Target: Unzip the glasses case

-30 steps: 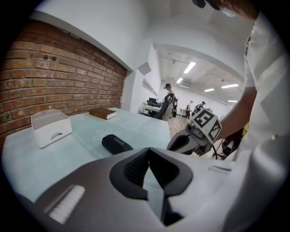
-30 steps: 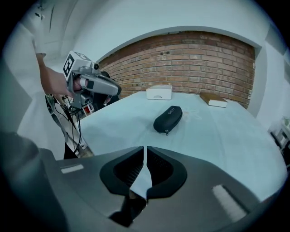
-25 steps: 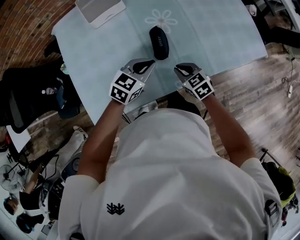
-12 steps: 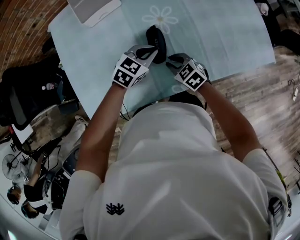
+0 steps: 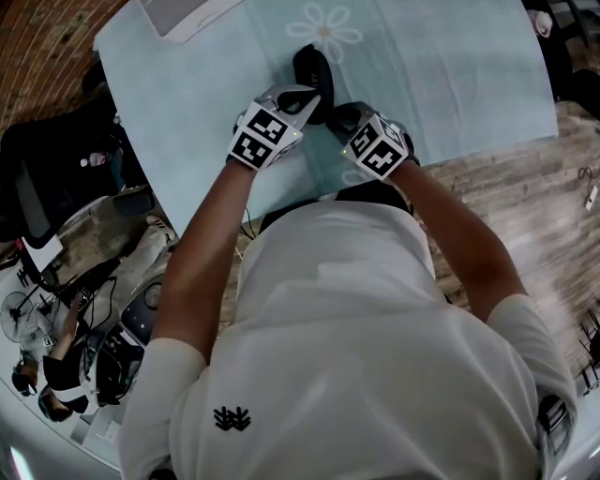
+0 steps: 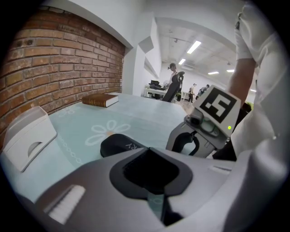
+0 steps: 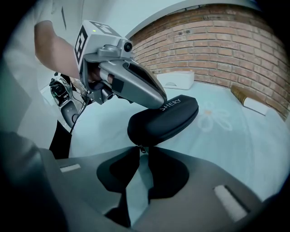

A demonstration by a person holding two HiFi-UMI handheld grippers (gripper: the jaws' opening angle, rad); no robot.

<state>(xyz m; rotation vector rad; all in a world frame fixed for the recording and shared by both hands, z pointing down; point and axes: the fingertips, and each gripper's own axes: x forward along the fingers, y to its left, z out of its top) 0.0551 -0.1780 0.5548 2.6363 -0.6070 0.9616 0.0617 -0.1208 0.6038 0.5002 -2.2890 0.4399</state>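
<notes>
A black zipped glasses case (image 5: 312, 67) lies on the pale blue tablecloth, close to a printed daisy. My left gripper (image 5: 307, 97) is shut, with its tip resting on top of the case (image 7: 165, 118) at the near end. In the left gripper view the case (image 6: 118, 144) shows just past the jaws, to their left. My right gripper (image 5: 342, 117) is at the case's near end. Its tips meet on the small zipper pull (image 7: 141, 149), which hangs from the end of the case.
A white box (image 5: 183, 13) stands at the table's far left and a brown book (image 6: 99, 99) lies further along the brick wall. The table's near edge (image 5: 281, 202) is just behind both grippers. Bags and cables lie on the floor to the left.
Both grippers moved forward from the table's near edge to the case. The left tip came onto its top and the right jaws reached the zipper end.
</notes>
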